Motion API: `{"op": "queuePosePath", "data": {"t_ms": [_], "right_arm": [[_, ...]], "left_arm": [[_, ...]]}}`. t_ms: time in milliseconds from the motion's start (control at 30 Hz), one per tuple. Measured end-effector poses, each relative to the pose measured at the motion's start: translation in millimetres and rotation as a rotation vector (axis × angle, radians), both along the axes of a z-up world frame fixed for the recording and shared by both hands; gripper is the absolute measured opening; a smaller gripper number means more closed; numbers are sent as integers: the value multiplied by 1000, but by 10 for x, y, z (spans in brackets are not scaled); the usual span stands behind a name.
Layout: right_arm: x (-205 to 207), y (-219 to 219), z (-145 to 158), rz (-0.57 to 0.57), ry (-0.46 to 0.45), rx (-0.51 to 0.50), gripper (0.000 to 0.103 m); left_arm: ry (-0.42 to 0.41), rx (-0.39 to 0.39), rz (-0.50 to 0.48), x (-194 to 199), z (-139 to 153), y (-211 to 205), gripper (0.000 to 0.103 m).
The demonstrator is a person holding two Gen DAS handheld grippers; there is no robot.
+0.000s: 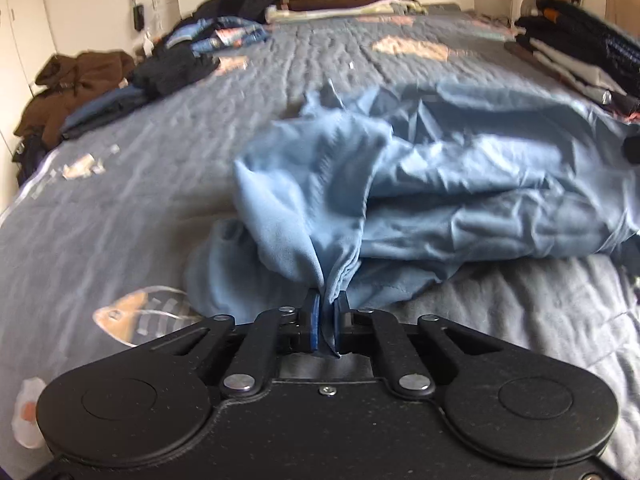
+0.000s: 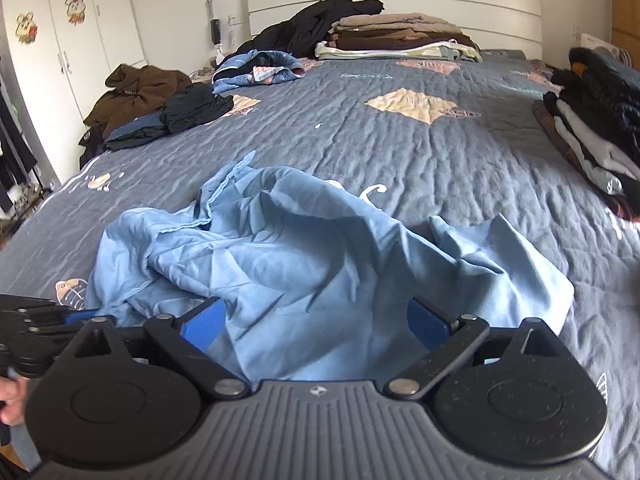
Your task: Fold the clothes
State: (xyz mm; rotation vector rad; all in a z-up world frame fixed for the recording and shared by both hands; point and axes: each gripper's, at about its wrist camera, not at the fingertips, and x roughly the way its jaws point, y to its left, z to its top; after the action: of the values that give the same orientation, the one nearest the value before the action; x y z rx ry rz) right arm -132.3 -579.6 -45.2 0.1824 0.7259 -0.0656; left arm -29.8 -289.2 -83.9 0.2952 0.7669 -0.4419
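Nearest, left gripper (image 1: pixel 326 320): blue pads clenched on a bunched fold of the light blue garment (image 1: pixel 420 184), cloth pinched tight between them and trailing back toward the body of the tool. Right gripper (image 2: pixel 314 320): released, pads spread wide, hovering over the garment's near edge with flat cloth showing between them, gripping nothing.

Garment itself lies crumpled on the quilt (image 2: pixel 420 152), near the foot of the bed, heaped in ridges, one strip poking up on the far side; which part is sleeve, hem or collar cannot be told. Not folded as it lies.

Further out: dark clothes (image 2: pixel 192 110) and a brown hoodie (image 2: pixel 136 92) loose along the left edge; a neat stack (image 2: pixel 400 36) of brown and beige pieces by the headboard; another stack (image 2: pixel 600 128) on the right edge.

Risks, as judgement:
- left hold is on a gathered wad, several layers likely; a lift could drag the whole heap instead of opening one edge
- left view is blurred, suggesting motion; a quick pull may slip the cloth out of the pads
- right pads closing where they hover would take mid-panel cloth, not a corner, leaving a skewed spread
- a wide sweep could knock the right-hand stack
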Motion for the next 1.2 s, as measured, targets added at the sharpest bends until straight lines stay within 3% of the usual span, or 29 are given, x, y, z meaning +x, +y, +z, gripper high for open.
{"op": "queuePosePath", "data": {"t_ms": [200,367,500,667,767,800,833,900,1033,1200], "right_arm": [[-123,-148,73,-39,-20,62,97],[-210,-131,176,-30,-53,82,97],[-202,-121,198,-27,-55,91,97],[-176,-96,213,-16,-54,101,97],[-128,-77,199,-6,-49,95,97],[-112,-72,197,-3,-48,92,97],[-96,-67,194,0,-47,88,97],[-63,-60,189,5,-45,83,97],[4,-132,195,-16,-52,95,97],[94,-236,187,-44,-58,118,97]], "left_arm": [[-63,-54,44,-72,572,360,5],[-143,-43,116,2,1062,778,5],[-167,-25,185,117,1284,1135,5],[3,92,118,170,1085,1272,10],[32,121,82,115,984,1269,20],[19,105,75,104,1000,1257,29],[6,91,68,107,1028,1225,45],[-33,70,34,140,1094,1061,67],[-106,105,-62,320,1044,543,68],[-106,140,-148,765,709,-142,68]]}}
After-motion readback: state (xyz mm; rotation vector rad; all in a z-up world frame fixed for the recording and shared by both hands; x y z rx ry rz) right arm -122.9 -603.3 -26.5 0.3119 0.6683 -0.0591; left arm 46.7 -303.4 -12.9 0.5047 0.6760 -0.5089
